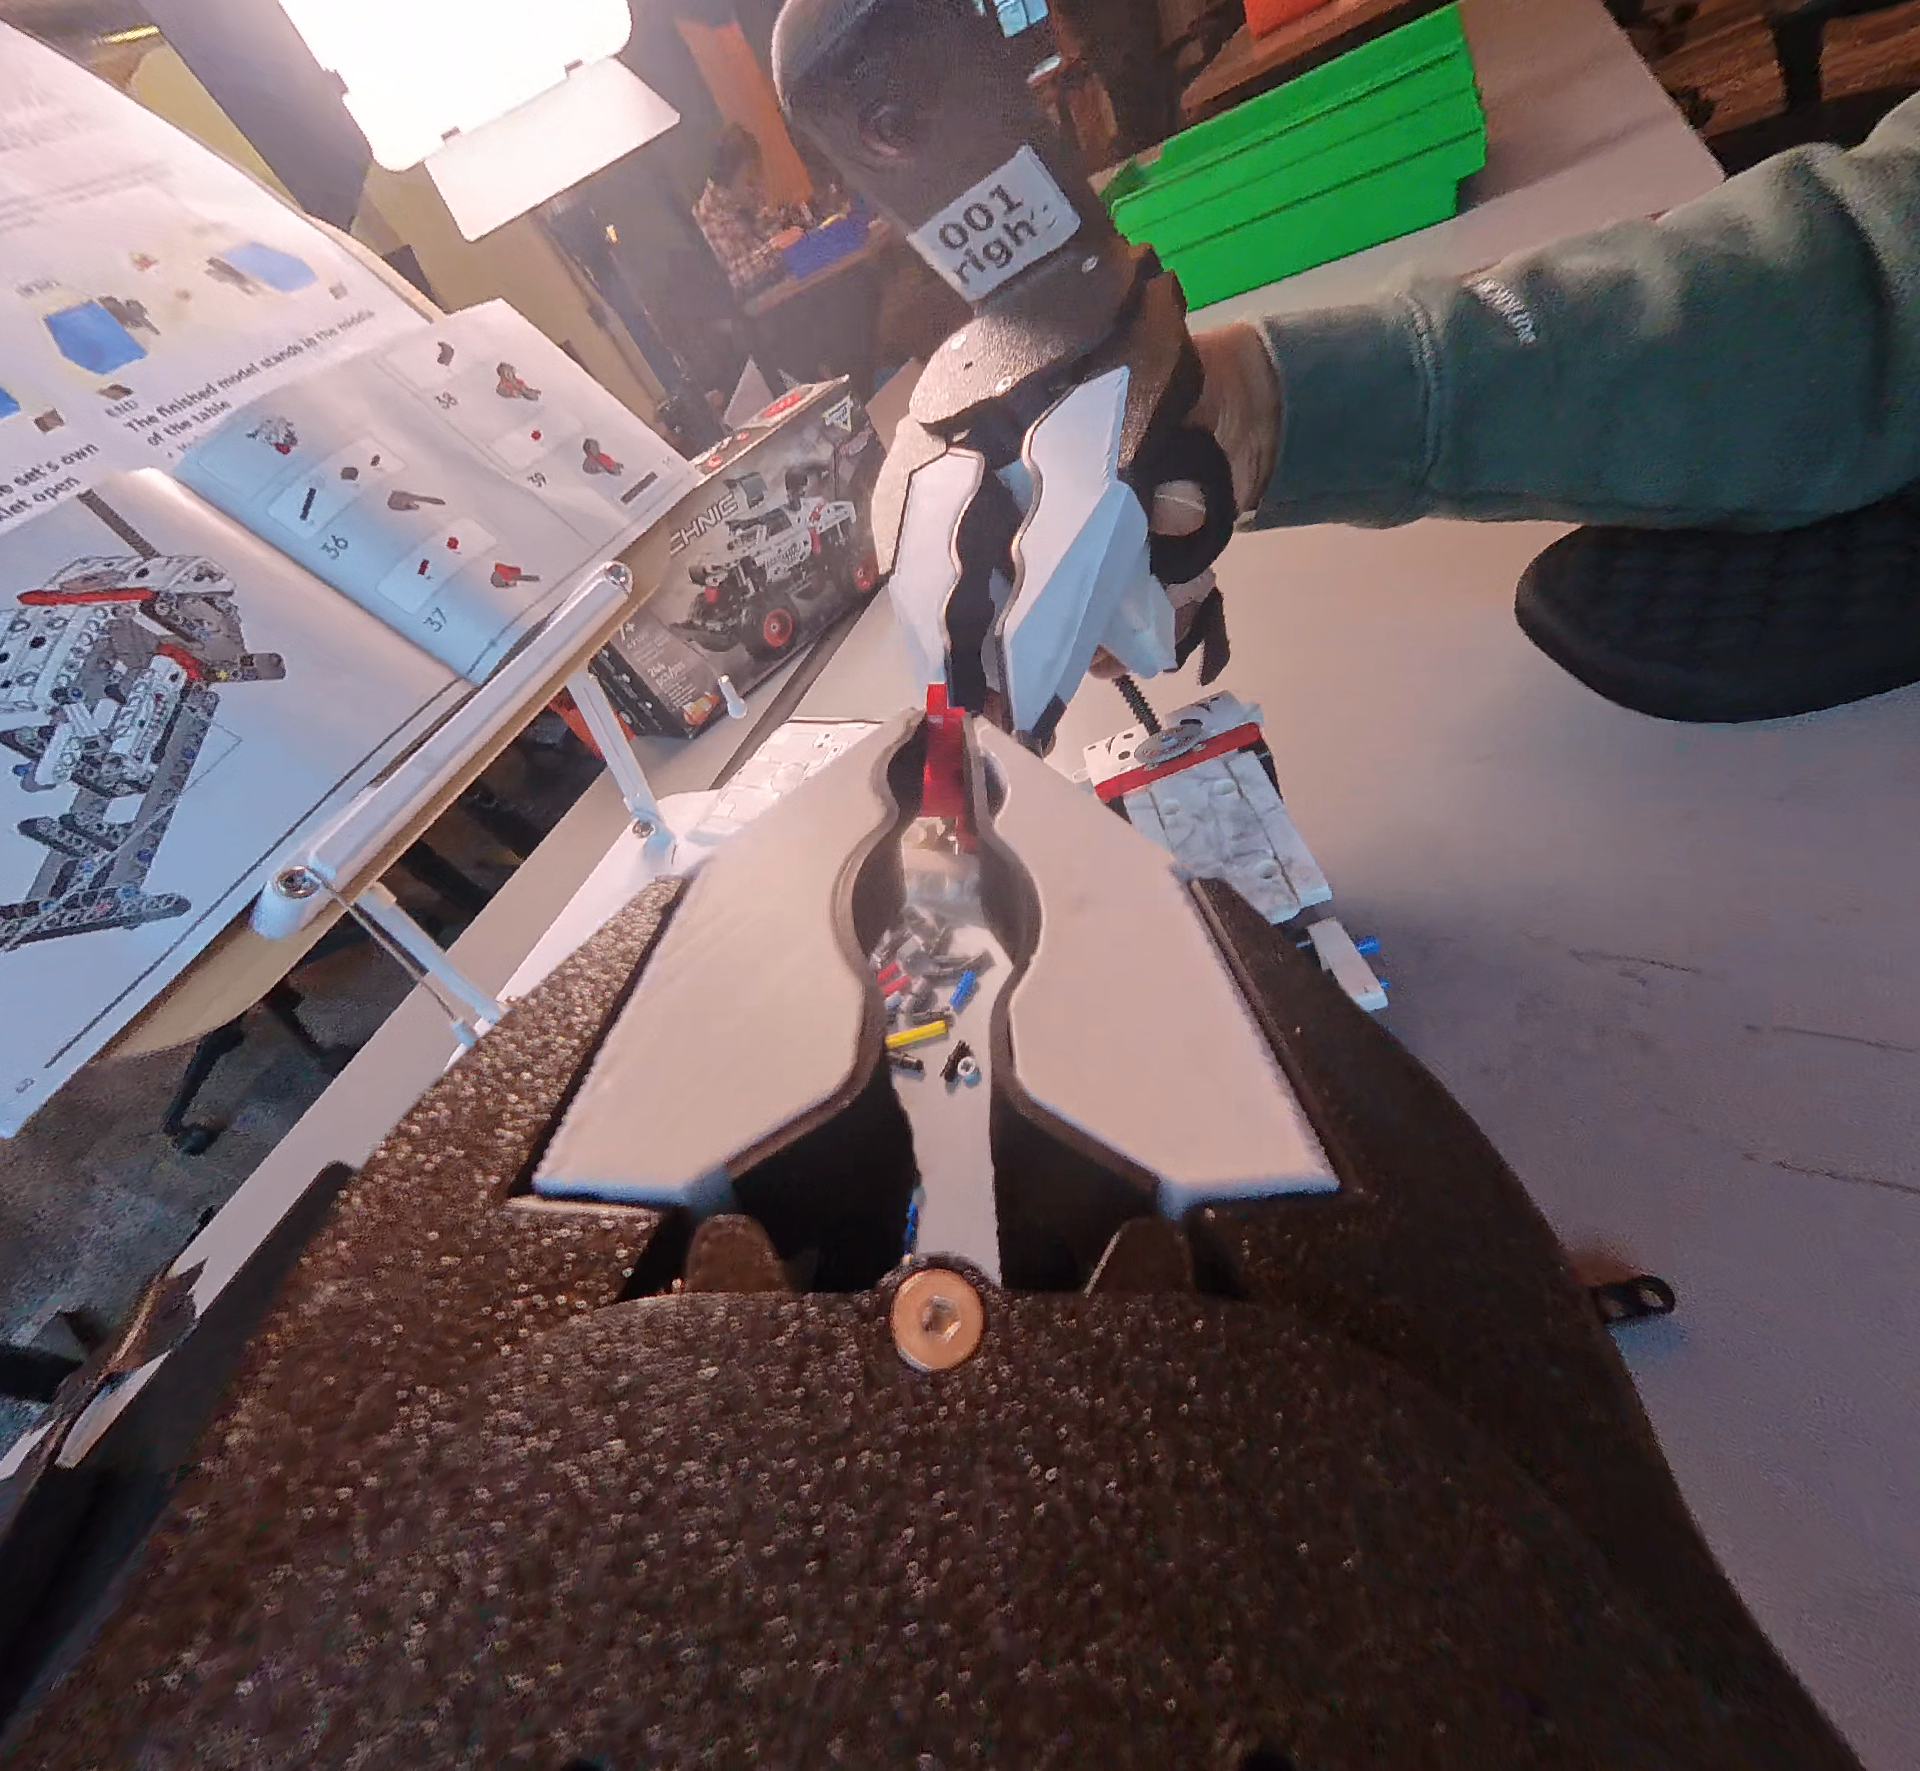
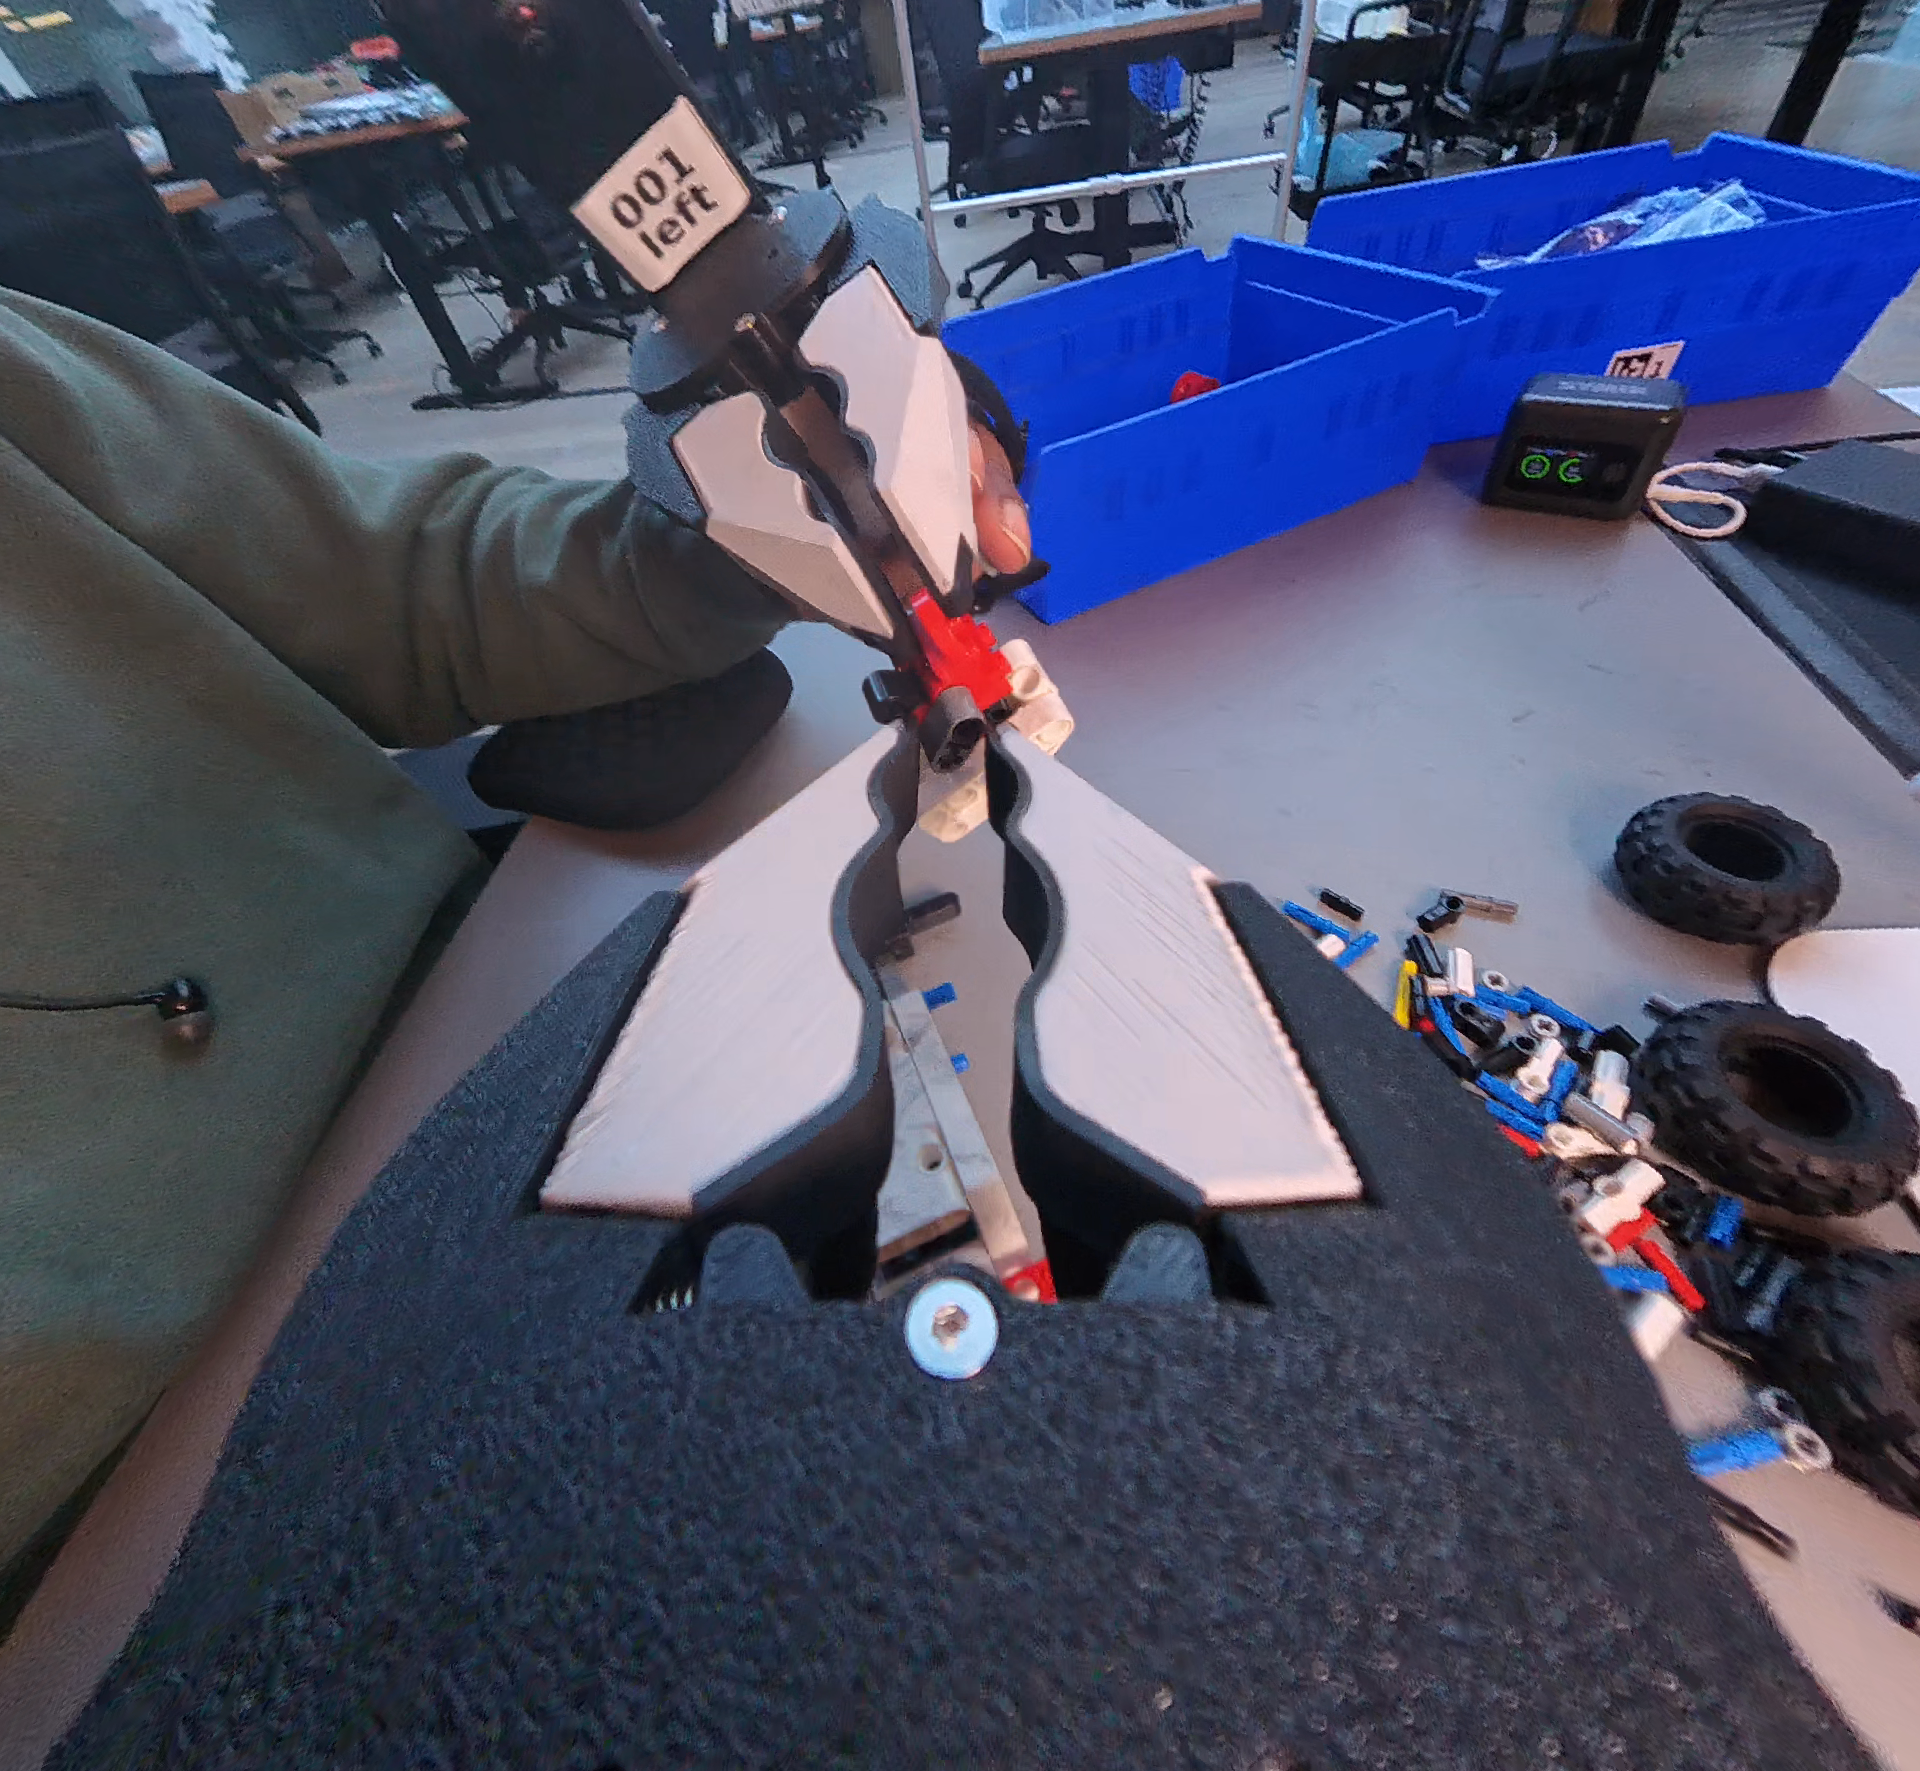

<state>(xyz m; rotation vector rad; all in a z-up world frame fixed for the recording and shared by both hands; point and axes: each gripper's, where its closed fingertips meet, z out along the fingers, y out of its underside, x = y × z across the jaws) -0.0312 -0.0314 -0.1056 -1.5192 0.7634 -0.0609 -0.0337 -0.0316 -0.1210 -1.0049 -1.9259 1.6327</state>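
A small brick assembly hangs in the air between both grippers: a red part (image 2: pixel 951 659) with black connectors (image 2: pixel 956 734) and white pieces (image 2: pixel 1039 693). My left gripper (image 1: pixel 945 734) is shut on the red part (image 1: pixel 943 760); it also shows in the right wrist view (image 2: pixel 914 618), coming down from the upper left. My right gripper (image 2: pixel 951 750) is shut on the assembly's black and white end; in the left wrist view (image 1: pixel 966 693) it comes down from above, tip to tip with the left one. Both are held above the grey table (image 2: pixel 1351 703).
An open instruction booklet (image 1: pixel 260 526) stands on a holder at left, with a toy box (image 1: pixel 748 568) behind. A white partial model (image 1: pixel 1216 807), a pile of small pieces (image 2: pixel 1538 1077), black tyres (image 2: pixel 1725 864), blue bins (image 2: pixel 1226 433), a small screen device (image 2: pixel 1579 454) and green trays (image 1: pixel 1309 152) surround the grippers. My left and right fingertips are right by each other.
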